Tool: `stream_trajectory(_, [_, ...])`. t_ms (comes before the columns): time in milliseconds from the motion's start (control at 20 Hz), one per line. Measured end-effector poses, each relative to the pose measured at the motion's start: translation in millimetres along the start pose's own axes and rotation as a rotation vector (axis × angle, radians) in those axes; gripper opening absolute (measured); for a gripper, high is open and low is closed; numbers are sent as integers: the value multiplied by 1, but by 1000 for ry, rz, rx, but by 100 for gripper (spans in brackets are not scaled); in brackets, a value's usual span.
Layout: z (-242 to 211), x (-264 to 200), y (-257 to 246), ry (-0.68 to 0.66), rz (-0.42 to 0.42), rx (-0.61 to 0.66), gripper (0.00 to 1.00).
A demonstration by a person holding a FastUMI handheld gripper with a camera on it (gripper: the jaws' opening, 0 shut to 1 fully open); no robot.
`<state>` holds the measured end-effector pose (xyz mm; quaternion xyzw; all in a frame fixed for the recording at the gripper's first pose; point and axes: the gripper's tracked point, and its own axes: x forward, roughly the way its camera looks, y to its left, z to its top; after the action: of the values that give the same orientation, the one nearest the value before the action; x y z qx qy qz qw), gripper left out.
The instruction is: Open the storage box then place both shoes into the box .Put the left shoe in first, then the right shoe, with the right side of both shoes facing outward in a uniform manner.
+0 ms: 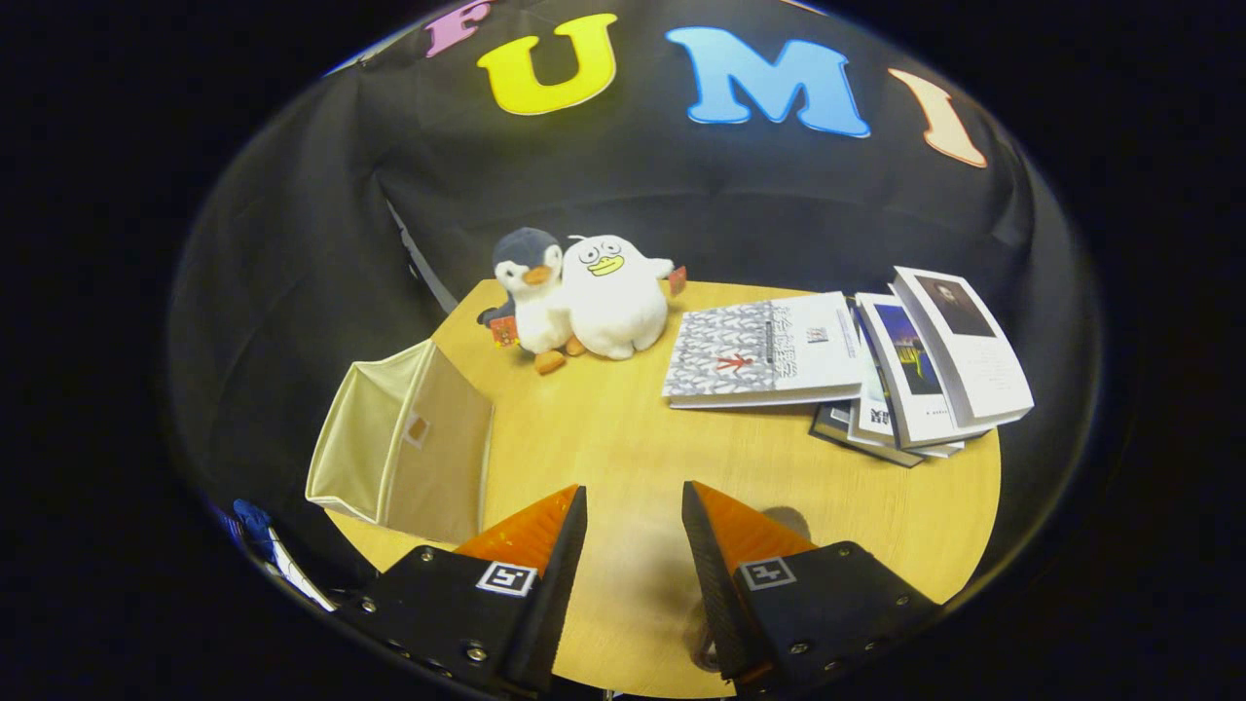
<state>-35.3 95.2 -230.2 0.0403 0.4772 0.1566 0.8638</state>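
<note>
A cream fabric storage box (404,443) stands at the wooden table's (623,438) left edge, just ahead and to the left of my fingers. Its top looks open, showing a pale inner wall, and a small tab sits on the side facing the table's middle. My gripper (635,516) hangs over the near part of the table. Its fingers stand apart with only bare tabletop between them. The box's right wall comes close to my left finger (545,545).
Two plush toys, a grey penguin (531,292) and a white duck (613,297), sit at the table's far edge. To the right beyond my fingers lies a grey-covered book (764,350) and a fanned stack of books (925,375).
</note>
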Motion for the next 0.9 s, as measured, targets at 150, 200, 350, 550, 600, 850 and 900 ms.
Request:
stream_trajectory(150, [-24, 4, -34, 24, -42, 38, 61])
stream_trajectory(200, [-32, 4, -43, 31, -52, 48, 61])
stream_trajectory(350, [-57, -1, -64, 58, -75, 66, 61])
stream_trajectory(550, [-94, -7, -88, 110, -107, 72, 61])
stream_trajectory(600, [-102, -6, -94, 121, -112, 80, 61])
stream_trajectory(850, [-140, 2, -111, 206, -124, 84, 61])
stream_trajectory(900, [-147, 6, -115, 222, -125, 78, 61])
